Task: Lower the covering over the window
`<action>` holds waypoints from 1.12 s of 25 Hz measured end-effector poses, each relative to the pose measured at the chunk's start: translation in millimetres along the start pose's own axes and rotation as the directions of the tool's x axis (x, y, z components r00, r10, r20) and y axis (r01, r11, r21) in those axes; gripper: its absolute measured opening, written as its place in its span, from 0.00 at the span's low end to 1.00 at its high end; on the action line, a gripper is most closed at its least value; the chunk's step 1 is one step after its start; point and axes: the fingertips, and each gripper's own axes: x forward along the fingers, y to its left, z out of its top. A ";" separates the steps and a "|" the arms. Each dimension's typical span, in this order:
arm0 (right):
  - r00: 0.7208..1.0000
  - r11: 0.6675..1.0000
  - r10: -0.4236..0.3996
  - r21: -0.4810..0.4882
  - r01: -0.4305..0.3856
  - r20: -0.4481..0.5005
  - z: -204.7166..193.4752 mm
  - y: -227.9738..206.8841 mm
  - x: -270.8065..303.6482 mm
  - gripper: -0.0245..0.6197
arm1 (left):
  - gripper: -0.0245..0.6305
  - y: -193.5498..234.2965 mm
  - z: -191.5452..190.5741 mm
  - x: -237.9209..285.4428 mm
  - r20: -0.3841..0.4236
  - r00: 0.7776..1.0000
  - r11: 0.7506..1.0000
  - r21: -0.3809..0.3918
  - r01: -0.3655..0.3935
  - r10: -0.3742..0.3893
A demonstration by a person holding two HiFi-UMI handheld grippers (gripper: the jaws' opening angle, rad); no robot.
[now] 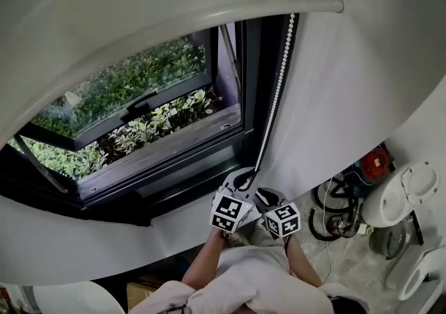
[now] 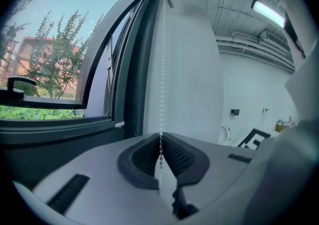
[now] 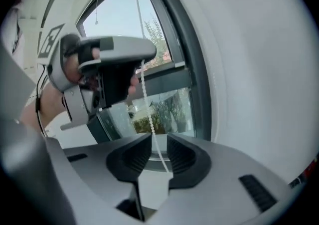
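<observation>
A white roller blind (image 1: 139, 13) hangs partway down over the dark-framed window (image 1: 230, 135), its bottom rail (image 1: 306, 6) near the top of the head view. A white bead chain (image 1: 277, 90) runs down the window's right side. My left gripper (image 1: 242, 180) is shut on the bead chain (image 2: 162, 69), which passes between its pads (image 2: 174, 156). Just below, my right gripper (image 1: 266, 199) is open; the chain (image 3: 144, 97) hangs loose between its jaws (image 3: 158, 151), touching neither pad. The left gripper (image 3: 107, 69) shows above in the right gripper view.
The window sash (image 1: 132, 107) is tilted open outward over green shrubs (image 1: 139, 76). A white wall (image 1: 348, 97) lies to the right. On the floor at the right are white fans (image 1: 411, 194), coiled cables (image 1: 338, 212) and a red object (image 1: 376, 161).
</observation>
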 end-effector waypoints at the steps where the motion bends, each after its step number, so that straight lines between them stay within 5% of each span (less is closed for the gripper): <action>1: 1.000 1.000 -0.009 -0.009 0.009 0.025 11.2 0.0 -6.8 0.18 | 0.07 -0.5 0.3 -0.5 0.002 1.000 1.000 -0.003 0.003 -0.003; 10: 0.957 0.986 -0.080 -0.121 0.118 0.279 126.6 0.7 -72.3 0.18 | 0.07 -0.3 -0.6 -5.0 0.010 1.000 1.000 -0.013 0.004 -0.004; 20: 0.862 0.940 0.063 -0.319 0.118 0.503 256.7 49.6 -116.2 0.18 | 0.07 -3.5 -1.5 -5.4 0.015 1.000 1.000 -0.012 0.008 -0.008; 28: 0.823 0.928 0.109 -0.354 0.117 0.558 292.9 61.0 -112.8 0.15 | 0.07 -7.5 -1.1 -3.1 0.017 1.000 1.000 -0.002 0.014 -0.014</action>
